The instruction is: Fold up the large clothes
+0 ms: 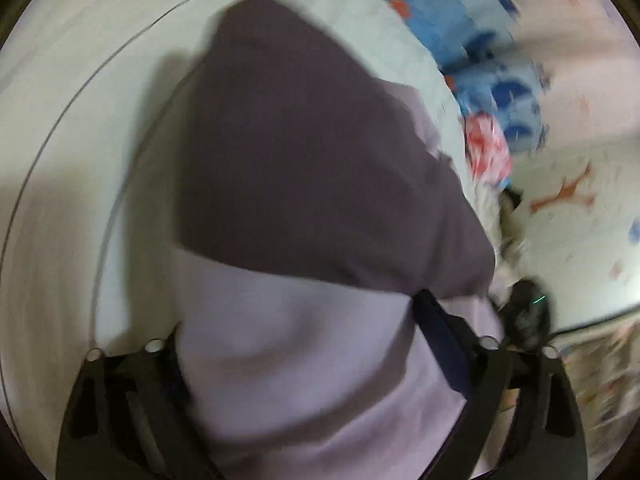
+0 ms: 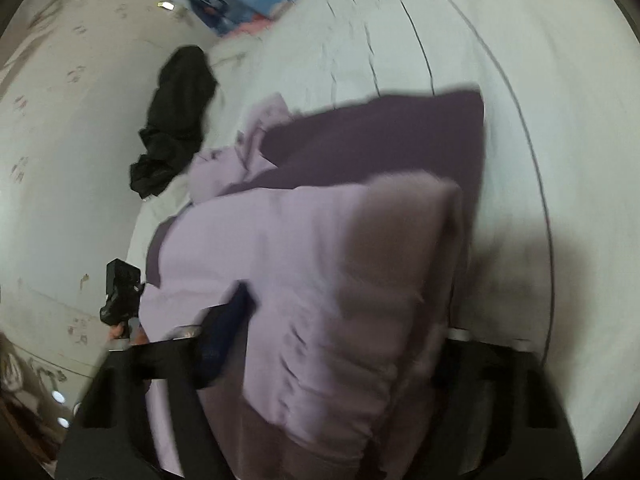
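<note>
A large purple garment point(image 1: 320, 168), dark purple with a pale lilac part, lies over a white bed sheet point(image 1: 72, 92). My left gripper point(image 1: 304, 344) is shut on its lilac cloth, which bulges up between the fingers and hides the tips. In the right wrist view the same garment point(image 2: 360, 136) is folded over, and my right gripper point(image 2: 340, 320) is shut on a lilac fold with a ribbed cuff. The left gripper point(image 2: 120, 292) shows there at the garment's left edge. Both views are blurred.
A black garment point(image 2: 176, 120) lies crumpled on the bed's left side. A blue patterned blanket point(image 1: 480, 40) and a pink cloth point(image 1: 488, 148) sit at the far end of the bed. A pale wall with small drawings point(image 1: 580, 184) runs beside the bed.
</note>
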